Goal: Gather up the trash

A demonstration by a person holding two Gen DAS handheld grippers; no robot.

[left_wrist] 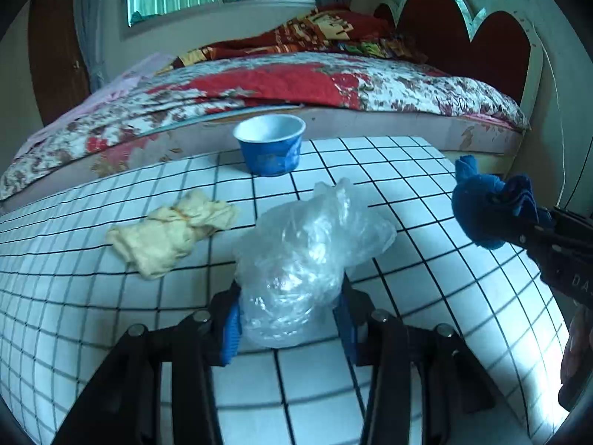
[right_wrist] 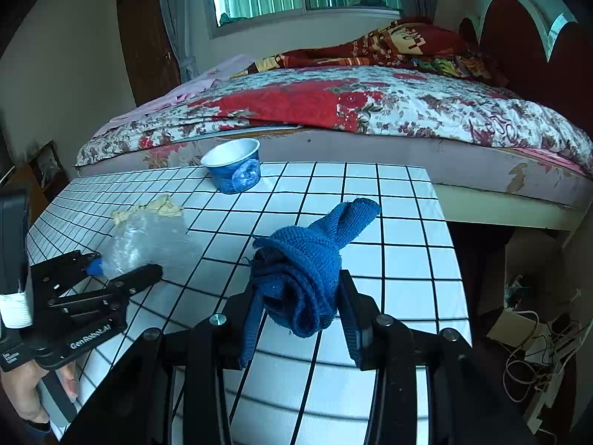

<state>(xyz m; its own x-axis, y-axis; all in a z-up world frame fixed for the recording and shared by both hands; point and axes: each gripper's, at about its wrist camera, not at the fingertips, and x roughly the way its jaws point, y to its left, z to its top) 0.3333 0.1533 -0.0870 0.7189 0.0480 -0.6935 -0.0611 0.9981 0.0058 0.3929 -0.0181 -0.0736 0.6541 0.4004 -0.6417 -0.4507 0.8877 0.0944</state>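
My left gripper point(left_wrist: 289, 319) is shut on a crumpled clear plastic bag point(left_wrist: 307, 248), held just over the white grid-patterned table point(left_wrist: 407, 296). The bag also shows in the right wrist view point(right_wrist: 144, 241), with the left gripper point(right_wrist: 122, 270) at the left. My right gripper point(right_wrist: 296, 319) is shut on a knotted blue cloth point(right_wrist: 307, 270), held above the table point(right_wrist: 407, 252). The cloth also shows in the left wrist view point(left_wrist: 485, 207). A crumpled yellowish paper point(left_wrist: 174, 233) lies on the table left of the bag. A blue paper cup point(left_wrist: 272, 144) stands upright at the table's far edge.
A bed with a floral quilt point(left_wrist: 296, 85) runs along the far side of the table, with a red headboard point(left_wrist: 463, 33) at the right. Cables and boxes point(right_wrist: 530, 341) lie on the floor to the right of the table.
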